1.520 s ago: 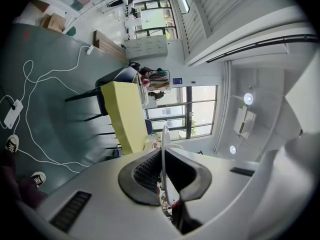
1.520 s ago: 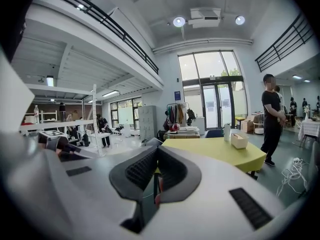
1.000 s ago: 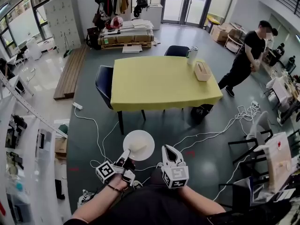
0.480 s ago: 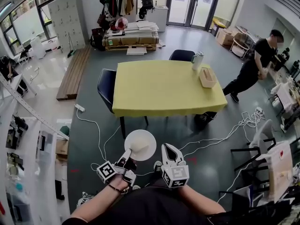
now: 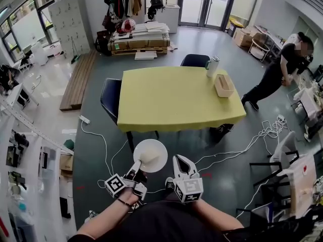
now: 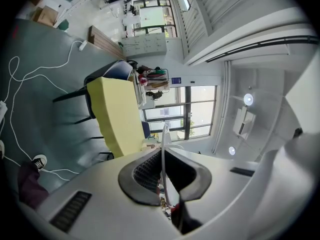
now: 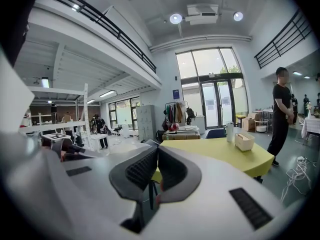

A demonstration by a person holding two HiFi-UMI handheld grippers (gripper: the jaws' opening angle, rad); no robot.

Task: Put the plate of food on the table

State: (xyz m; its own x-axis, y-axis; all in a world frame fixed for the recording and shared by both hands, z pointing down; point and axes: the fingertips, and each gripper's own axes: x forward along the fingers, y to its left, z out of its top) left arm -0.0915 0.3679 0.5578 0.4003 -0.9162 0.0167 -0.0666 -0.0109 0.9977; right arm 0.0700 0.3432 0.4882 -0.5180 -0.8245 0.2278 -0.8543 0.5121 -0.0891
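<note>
Left gripper [image 5: 137,167]: jaws pinching the near rim of the white plate [image 5: 157,147]; in the left gripper view the rim runs edge-on between the pads. Right gripper [image 5: 182,161]: jaws pressed together, nothing between them, just beside the plate on its right.

Plate location: held out over the grey floor [image 5: 96,150], near the front edge of the table [image 5: 171,97] and not on it. A pale heap of food [image 5: 150,158] sits on the plate.

Surface: table covered with a yellow cloth, bare except at its far right corner, where a tan box [image 5: 223,85] and a pale upright canister [image 5: 212,66] stand near each other.

Room: large hall with glass doors [image 5: 204,1] at the back, a clothes rack [image 5: 126,1], grey lockers [image 5: 68,19], a stack of boards [image 5: 141,37] and a low wooden platform [image 5: 78,79] on the left. White cables [image 5: 237,145] trail over the floor.

Counts: table 1; dark chairs 2, one at the left side [image 5: 111,97] and one at the far side [image 5: 194,60]; plate 1; box 1; canister 1; grippers 2; person in black 1 [image 5: 280,69], right of the table.
</note>
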